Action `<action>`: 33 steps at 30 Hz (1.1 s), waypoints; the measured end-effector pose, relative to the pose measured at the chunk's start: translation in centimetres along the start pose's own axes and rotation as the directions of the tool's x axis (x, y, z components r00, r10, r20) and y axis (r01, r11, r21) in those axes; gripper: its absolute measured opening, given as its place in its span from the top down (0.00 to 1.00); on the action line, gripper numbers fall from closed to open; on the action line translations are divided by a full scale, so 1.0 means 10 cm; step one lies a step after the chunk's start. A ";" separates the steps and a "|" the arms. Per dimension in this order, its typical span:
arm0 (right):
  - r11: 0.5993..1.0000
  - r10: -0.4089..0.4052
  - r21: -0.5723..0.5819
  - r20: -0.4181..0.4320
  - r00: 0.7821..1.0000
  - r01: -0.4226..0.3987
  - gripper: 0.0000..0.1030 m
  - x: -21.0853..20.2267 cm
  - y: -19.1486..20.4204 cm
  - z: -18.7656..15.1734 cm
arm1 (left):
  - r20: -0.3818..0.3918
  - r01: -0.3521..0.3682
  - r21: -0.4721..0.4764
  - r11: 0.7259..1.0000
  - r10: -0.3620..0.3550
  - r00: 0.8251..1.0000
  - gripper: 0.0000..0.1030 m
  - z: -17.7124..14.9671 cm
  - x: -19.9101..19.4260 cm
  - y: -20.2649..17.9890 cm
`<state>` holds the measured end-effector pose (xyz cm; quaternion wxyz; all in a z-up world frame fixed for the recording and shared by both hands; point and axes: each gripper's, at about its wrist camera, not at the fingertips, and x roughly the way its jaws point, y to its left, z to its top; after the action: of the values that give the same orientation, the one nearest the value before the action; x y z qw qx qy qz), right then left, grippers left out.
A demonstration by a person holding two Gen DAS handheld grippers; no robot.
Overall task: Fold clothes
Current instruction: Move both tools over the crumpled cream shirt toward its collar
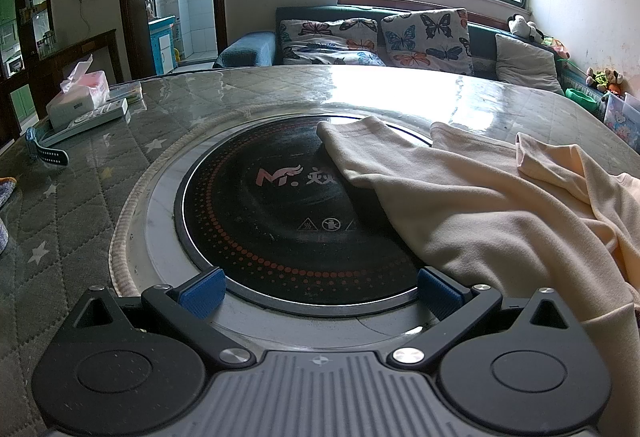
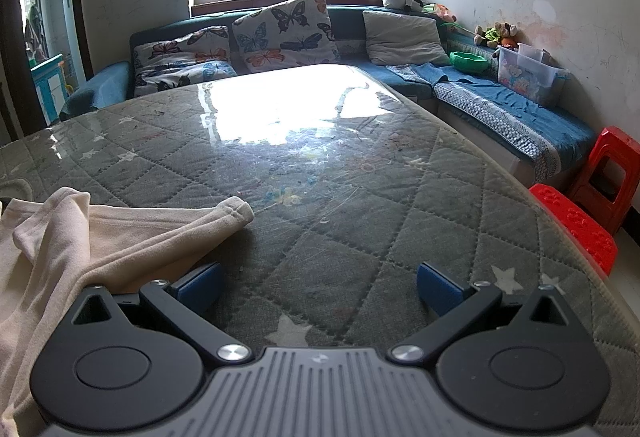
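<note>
the cream garment [image 1: 500, 209] lies loosely crumpled on the tabletop [image 2: 360, 177], not yet folded. in the left view it drapes over the right part of the black hob [image 1: 280, 205] set into the tabletop, one sleeve [image 1: 360, 145] reaching across the glass. in the right view another sleeve [image 2: 224, 215] points out over the quilted cover, its cuff resting flat.

the left tool [image 1: 320, 291] is spread wide and holds nothing; its right finger sits just beside the cloth edge. the right tool [image 2: 320, 287] is likewise wide open and empty, its left finger close to the fabric.

the garment looks light, soft and limp, likely a fleecy knit, so it should sag and bunch when lifted and may drag on the glossy cover. the cuffs or a seamed hem seem the firmest places to pinch, since a thin single layer could slip out.
</note>
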<state>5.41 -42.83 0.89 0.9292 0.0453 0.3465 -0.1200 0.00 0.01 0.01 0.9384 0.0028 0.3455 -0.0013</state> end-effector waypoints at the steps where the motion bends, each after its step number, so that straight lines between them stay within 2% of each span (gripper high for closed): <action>1: 1.000 0.001 -0.004 0.000 1.000 -0.001 0.00 0.00 0.00 0.00 | -0.001 -0.001 0.001 1.000 0.001 1.000 0.00 0.00 0.00 0.00; 7: 1.000 0.018 0.004 -0.011 1.000 -0.018 0.00 -0.06 -0.08 -0.03 | -0.003 -0.001 0.002 1.000 0.001 1.000 0.00 0.00 0.00 0.00; 13: 0.999 0.034 -0.019 0.009 0.999 -0.034 0.00 -0.35 -0.11 -0.12 | -0.015 -0.007 0.004 1.000 0.007 1.000 0.00 -0.01 -0.01 0.00; 19: 0.997 0.070 -0.031 0.048 0.996 -0.068 0.00 -0.66 -0.14 -0.19 | -0.029 -0.024 -0.008 1.000 0.023 0.999 0.00 -0.04 -0.16 -0.04; 33: 0.984 0.169 -0.058 0.060 0.984 -0.166 0.00 -1.12 0.04 -0.48 | -0.047 -0.036 -0.064 0.997 0.033 0.998 0.00 -0.15 -0.58 -0.20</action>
<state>-5.71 -39.50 4.64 0.9476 0.0460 0.3145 -0.0336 -5.34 -1.99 2.62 0.9298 -0.0218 0.3665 0.0264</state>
